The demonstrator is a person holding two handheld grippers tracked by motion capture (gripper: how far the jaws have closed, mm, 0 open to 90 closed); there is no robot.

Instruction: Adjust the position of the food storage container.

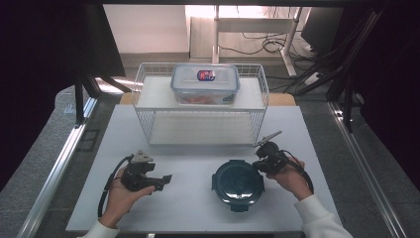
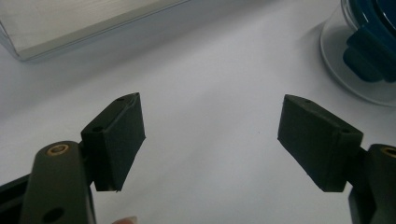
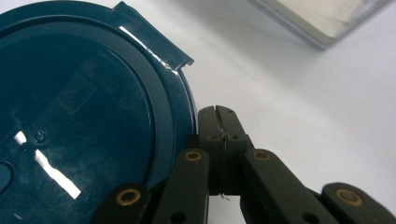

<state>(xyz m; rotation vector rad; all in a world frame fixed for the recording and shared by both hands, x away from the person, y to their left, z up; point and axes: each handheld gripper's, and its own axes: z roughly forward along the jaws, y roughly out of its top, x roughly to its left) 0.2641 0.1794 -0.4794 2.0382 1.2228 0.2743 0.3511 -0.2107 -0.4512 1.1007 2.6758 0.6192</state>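
1. Teal round container [image 1: 238, 182] on white tabletop [image 1: 198, 213], in front of wire rack [image 1: 148, 111].
2. Right gripper [image 3: 218, 112] just beside container's rim, fingers pressed together, empty.
3. Left gripper [image 1: 167, 179] well left of container, fingers spread, empty.

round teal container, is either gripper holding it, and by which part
Nothing is held. The right gripper is shut with nothing between its jaws, beside the round teal container's rim. The left gripper is open over bare table.
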